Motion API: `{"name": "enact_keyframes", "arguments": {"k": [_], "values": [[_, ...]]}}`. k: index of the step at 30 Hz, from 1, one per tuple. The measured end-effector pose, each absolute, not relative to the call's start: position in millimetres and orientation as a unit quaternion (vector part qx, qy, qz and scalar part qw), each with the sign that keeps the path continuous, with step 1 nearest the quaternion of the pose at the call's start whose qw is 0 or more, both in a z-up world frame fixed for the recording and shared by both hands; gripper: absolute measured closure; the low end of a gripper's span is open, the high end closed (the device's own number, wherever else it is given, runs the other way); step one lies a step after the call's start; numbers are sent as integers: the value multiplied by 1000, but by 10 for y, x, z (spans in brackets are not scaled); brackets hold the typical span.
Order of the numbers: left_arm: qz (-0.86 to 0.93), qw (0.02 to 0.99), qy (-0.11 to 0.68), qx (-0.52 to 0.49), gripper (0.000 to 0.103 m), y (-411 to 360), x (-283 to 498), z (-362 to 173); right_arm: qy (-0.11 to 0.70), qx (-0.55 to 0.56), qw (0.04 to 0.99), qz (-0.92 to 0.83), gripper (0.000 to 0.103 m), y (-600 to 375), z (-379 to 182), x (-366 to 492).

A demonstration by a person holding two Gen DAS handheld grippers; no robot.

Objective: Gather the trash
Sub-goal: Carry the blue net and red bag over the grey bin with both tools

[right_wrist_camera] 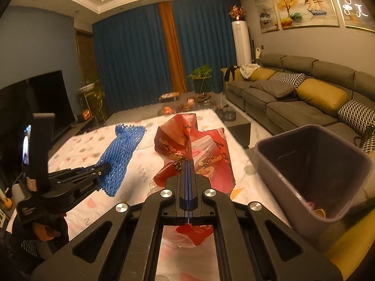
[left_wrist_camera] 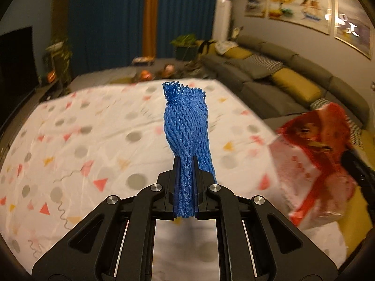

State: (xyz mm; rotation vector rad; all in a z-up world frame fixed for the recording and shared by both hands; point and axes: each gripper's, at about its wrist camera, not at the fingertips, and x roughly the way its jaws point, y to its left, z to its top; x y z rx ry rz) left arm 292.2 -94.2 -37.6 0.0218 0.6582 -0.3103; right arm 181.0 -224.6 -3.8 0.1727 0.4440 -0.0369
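Observation:
My left gripper (left_wrist_camera: 185, 158) is shut on a blue foam net sleeve (left_wrist_camera: 186, 121), which sticks up past the fingers above the patterned tablecloth. From the right wrist view, that left gripper (right_wrist_camera: 103, 167) and the blue net sleeve (right_wrist_camera: 121, 154) show at the left. My right gripper (right_wrist_camera: 189, 161) is shut on a crumpled red and white plastic wrapper (right_wrist_camera: 201, 147), held above the cloth. The same red wrapper (left_wrist_camera: 314, 161) appears blurred at the right of the left wrist view. A grey trash bin (right_wrist_camera: 311, 171) stands open at the right, with some scraps at its bottom.
The table wears a white cloth (left_wrist_camera: 82, 128) printed with triangles and dots. A grey sofa (right_wrist_camera: 293, 98) with yellow cushions runs along the right. A television (right_wrist_camera: 30, 103) stands at the left, plants and blue curtains at the back.

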Motion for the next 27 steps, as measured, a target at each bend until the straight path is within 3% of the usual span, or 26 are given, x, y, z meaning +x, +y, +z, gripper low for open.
{"name": "enact_keyframes", "arguments": {"k": [11,27], "values": [[-253,926,280,23,95,-1934,2562,3,182,102,974,-86,102,-2938,207,1429],[-371,874,314,21,93,-3240,2715,-343,207,132,955,-166,102,-3860,-84,1438]]}}
